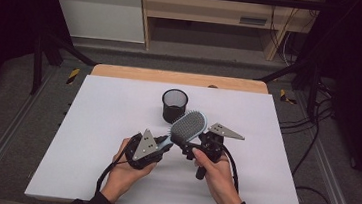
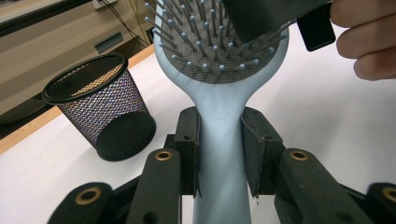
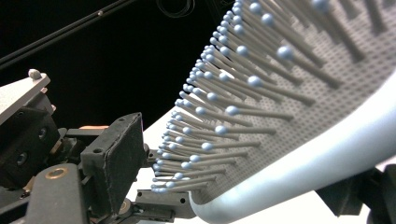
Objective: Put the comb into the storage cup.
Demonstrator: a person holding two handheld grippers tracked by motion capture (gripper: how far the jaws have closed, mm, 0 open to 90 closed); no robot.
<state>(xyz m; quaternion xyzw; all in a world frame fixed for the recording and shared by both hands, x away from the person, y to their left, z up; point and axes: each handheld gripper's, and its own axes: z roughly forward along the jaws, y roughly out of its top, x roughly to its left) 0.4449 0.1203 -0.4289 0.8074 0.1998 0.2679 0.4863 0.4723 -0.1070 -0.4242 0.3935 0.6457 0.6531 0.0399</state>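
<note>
A light blue hairbrush [image 1: 189, 125] with a grey bristle pad hangs tilted just above the white table, head toward the far right. My left gripper [image 1: 167, 142] is shut on its handle; in the left gripper view both pads [image 2: 256, 149] clamp the handle [image 2: 219, 154] below the head. My right gripper [image 1: 189, 148] comes at the head from the right. In the right gripper view its jaws straddle the head [image 3: 289, 116]: one pad [image 3: 114, 158] faces the bristle tips with a thin gap, while the other sits behind the brush's back. It is open.
A black mesh cup [image 1: 174, 105] stands upright just behind the brush, also seen in the left gripper view [image 2: 100, 107]. The white table top [image 1: 106, 125] ends in a wooden strip [image 1: 179, 77] at the far edge. Dark frame bars flank both sides.
</note>
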